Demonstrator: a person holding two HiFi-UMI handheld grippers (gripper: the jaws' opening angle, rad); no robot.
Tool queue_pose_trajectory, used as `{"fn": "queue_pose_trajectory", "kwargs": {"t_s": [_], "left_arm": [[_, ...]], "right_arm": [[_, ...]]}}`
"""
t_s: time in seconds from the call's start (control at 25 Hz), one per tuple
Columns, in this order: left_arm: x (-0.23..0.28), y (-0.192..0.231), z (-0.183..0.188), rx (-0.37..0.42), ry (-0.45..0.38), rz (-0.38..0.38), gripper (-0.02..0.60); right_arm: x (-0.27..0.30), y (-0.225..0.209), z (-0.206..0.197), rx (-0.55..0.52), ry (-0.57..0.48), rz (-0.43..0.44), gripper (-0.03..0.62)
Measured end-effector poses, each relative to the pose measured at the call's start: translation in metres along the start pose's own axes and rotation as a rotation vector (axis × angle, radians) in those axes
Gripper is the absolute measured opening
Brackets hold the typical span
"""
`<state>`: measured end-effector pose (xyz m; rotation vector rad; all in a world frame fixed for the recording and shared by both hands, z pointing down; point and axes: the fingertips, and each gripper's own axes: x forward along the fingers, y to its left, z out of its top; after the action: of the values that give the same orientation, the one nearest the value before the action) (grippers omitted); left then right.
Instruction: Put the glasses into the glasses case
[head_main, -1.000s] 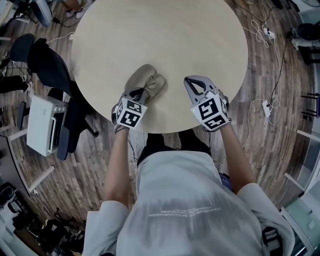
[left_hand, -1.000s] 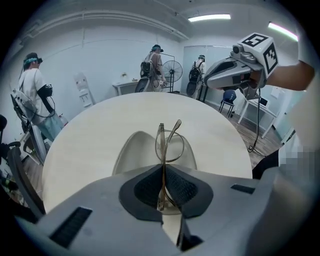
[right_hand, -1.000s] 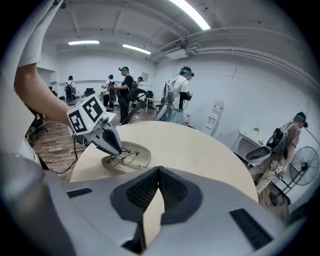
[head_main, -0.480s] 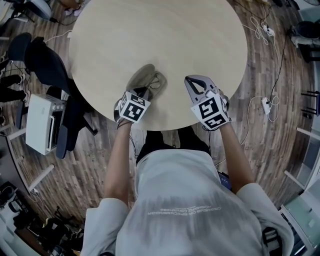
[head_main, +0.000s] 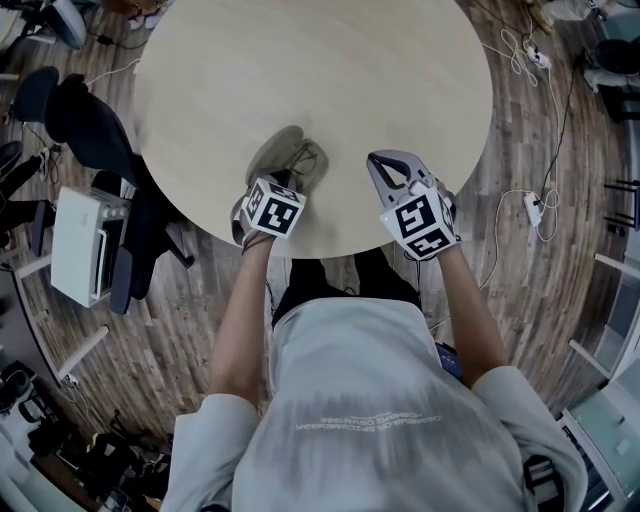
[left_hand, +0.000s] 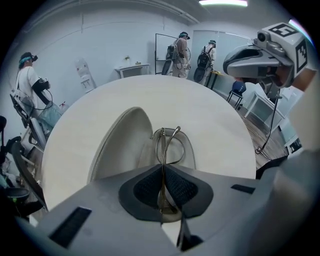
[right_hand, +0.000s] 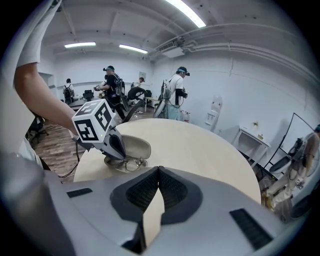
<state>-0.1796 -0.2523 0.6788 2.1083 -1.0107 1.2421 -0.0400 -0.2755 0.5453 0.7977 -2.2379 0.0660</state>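
The open grey glasses case (head_main: 280, 152) lies on the round table (head_main: 330, 70) near its front edge. In the left gripper view its lid (left_hand: 122, 135) is tipped back to the left. The thin metal-framed glasses (left_hand: 169, 146) hang over the case's tray, held by a folded temple. My left gripper (left_hand: 162, 186) is shut on that temple, and its marker cube (head_main: 273, 209) shows in the head view. My right gripper (right_hand: 158, 172) hovers over the table to the right, shut with nothing between its pads; in its view the glasses (right_hand: 131, 163) sit at the case's (right_hand: 134, 147) near edge.
A black office chair (head_main: 95, 125) and a white box (head_main: 85, 245) stand left of the table. Cables and a power strip (head_main: 535, 212) lie on the wooden floor at right. Several people stand at the far side of the room (left_hand: 182, 47).
My left gripper has moved a little forward and right with the glasses, closer over the case. The right gripper has stayed almost still.
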Motion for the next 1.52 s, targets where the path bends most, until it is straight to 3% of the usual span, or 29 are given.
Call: {"fn": "queue_pose_trajectory", "kwargs": {"t_s": [0.28, 0.56, 0.68, 0.8, 1.04, 1.52], "left_arm": [[0.013, 0.002, -0.003, 0.022, 0.034, 0.079, 0.023], [0.021, 0.008, -0.007, 0.049, 0.089, 0.111, 0.023], [0.019, 0.010, -0.009, 0.005, 0.073, 0.096, 0.032], [0.012, 0.011, -0.006, -0.028, 0.044, 0.094, 0.088], [0.002, 0.001, 0.001, -0.022, 0.008, 0.050, 0.165], [-0.027, 0.022, 0.011, -0.068, -0.102, 0.044, 0.167]], "right_arm": [[-0.005, -0.004, -0.012, -0.001, 0.005, 0.013, 0.003], [-0.008, -0.009, -0.015, 0.000, -0.005, 0.032, 0.003], [-0.008, -0.011, -0.016, -0.005, -0.008, 0.038, 0.003], [-0.008, -0.016, -0.016, -0.009, -0.011, 0.046, 0.003], [-0.005, -0.021, -0.009, -0.010, -0.029, 0.053, 0.003], [0.005, -0.011, 0.018, -0.046, -0.056, 0.059, 0.003]]}}
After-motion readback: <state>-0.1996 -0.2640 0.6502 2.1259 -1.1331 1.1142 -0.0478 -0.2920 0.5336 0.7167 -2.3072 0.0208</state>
